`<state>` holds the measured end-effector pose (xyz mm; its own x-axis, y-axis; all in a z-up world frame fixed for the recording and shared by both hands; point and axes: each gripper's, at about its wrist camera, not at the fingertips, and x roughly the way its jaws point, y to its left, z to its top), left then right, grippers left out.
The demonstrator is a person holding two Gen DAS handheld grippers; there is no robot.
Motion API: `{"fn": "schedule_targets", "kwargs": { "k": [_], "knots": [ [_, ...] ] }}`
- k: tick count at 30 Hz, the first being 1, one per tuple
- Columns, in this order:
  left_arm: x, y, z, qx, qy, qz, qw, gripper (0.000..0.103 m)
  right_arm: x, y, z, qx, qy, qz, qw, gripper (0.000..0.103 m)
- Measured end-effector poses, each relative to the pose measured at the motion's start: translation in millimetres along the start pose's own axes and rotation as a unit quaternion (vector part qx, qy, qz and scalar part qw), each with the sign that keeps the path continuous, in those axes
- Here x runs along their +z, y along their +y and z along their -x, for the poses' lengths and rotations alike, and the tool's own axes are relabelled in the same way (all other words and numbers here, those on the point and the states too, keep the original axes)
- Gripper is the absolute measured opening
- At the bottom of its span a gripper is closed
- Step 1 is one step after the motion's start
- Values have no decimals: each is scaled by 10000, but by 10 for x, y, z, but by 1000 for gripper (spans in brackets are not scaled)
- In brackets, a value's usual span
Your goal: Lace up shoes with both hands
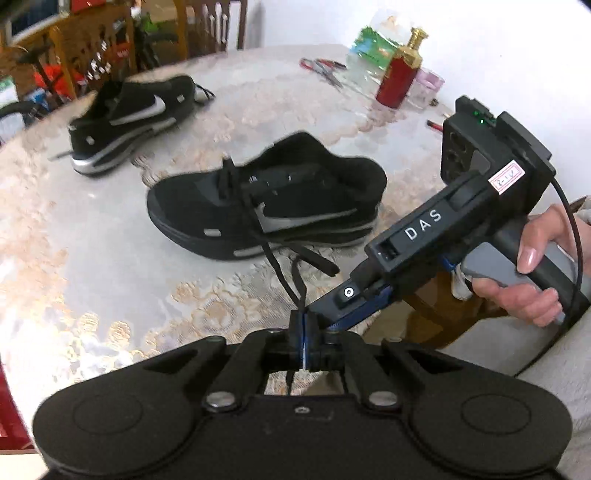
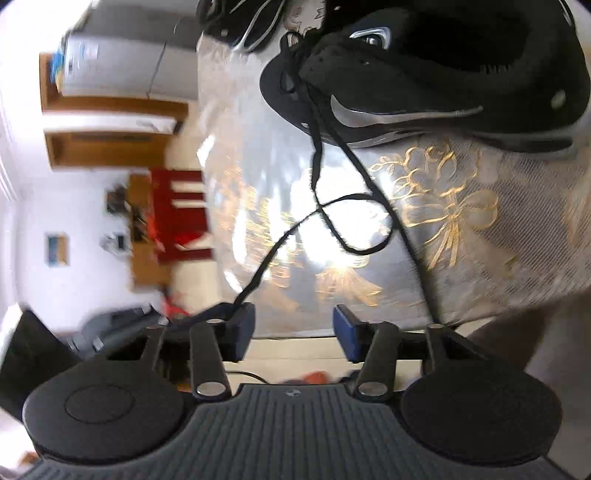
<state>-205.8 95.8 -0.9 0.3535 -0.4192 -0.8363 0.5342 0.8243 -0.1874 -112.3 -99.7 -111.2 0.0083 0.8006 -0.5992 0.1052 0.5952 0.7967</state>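
It was a home, likely a dining room: a round bench point(image 1: 110, 229) under a lace cloth with gold flowers, wooden chairs point(image 1: 207, 29) behind it, a red bottle point(image 1: 397, 79), scissors point(image 1: 325, 68), and wooden shelves point(image 2: 110, 122) on a white wall.

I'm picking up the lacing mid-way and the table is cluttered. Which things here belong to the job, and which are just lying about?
Job:
- near black sneaker
- its black lace, pinched in the shut left hand-held gripper
- right hand-held gripper, open
- second black sneaker

Lying about:
- red bottle with gold cap
- scissors
- pink glass
- green-printed plastic bag
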Motion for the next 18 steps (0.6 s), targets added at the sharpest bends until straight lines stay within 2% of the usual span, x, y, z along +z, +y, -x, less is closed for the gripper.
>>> {"fn": "schedule_targets", "kwargs": {
  "k": [3,5,7,9,11,13,14,16,17,18],
  "knots": [
    [-17,6,3,77,-61,106,9999,1,-36,13,99,78,-49,-282,9996,42],
    [-57,17,19,133,-44,52,9999,1,-44,-23,180,294,-137,-605,9976,42],
    [-96,2,33,114,-75,42,9999,1,-50,-42,242,446,-194,-864,9951,44],
    [-120,-18,41,78,-111,53,9999,1,-57,-4,185,433,-94,-864,9953,52],
    [-118,-67,9,57,-107,-26,9999,1,-75,37,104,398,26,-861,9955,51],
    [-121,-99,-22,35,-80,-37,10000,1,-88,25,44,415,50,-980,9943,37],
    [-127,-110,-34,24,-65,-23,10000,1,-102,10,38,492,12,-1080,9929,20],
    [-136,-128,-35,65,-46,-17,10000,4,-68,-3,107,449,-142,-1141,9924,1],
    [-140,-135,-32,100,-40,-19,9999,12,-45,-8,148,409,-226,-1158,9922,2],
    [-140,-142,-25,132,-26,-33,9999,35,-17,-1,198,372,-293,-1123,9925,2]
  ]
}}
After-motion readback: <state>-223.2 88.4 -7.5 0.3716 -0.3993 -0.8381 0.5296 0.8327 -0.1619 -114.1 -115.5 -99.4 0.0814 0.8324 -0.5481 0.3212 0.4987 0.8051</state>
